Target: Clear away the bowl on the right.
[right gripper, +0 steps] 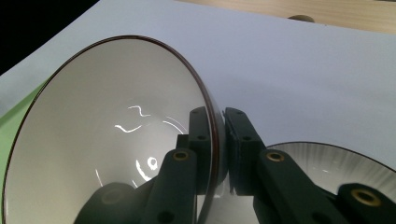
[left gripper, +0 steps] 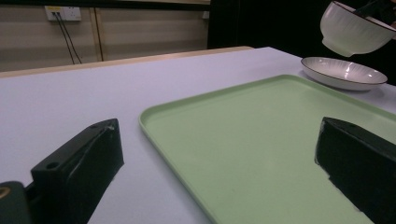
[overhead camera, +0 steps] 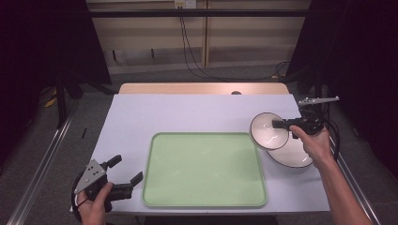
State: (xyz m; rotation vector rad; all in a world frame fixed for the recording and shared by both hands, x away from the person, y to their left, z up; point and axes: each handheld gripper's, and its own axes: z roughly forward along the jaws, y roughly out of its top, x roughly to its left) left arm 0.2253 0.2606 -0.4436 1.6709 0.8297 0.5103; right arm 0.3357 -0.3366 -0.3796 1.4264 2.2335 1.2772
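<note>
Pale lavender sheeting covers the table (overhead camera: 197,112), whose wooden far edge meets a grey floor and a beige wall with black cables hanging down it. Held in the person's right hand (overhead camera: 317,145), the right gripper (overhead camera: 278,124) has its two black jaws pinched on the rim of a white ceramic bowl with a dark brown rim (overhead camera: 268,131); in the right gripper view one jaw lies inside the glossy wall and the other outside, with the rim squeezed between them. That bowl (right gripper: 112,140) is lifted clear of the table and tilted, as the left gripper view shows it (left gripper: 355,28) hanging in the air. Just below and beyond the right gripper's jaws lies a shallow white ribbed plate with a dark rim (overhead camera: 293,152), flat on the sheeting, partly under the bowl. Off the bowl's open side sits a light green rectangular plastic tray with rounded corners (overhead camera: 204,171), bare, near the plate but not touching it. Across the tray from the right gripper, the left gripper (overhead camera: 126,169), held in the left hand (overhead camera: 94,206), has its jaws spread wide with nothing between them; in its own view one jaw stands over the sheeting and the other over the tray (left gripper: 261,140), with the plate (left gripper: 343,72) well ahead past the tray's far corner.
</note>
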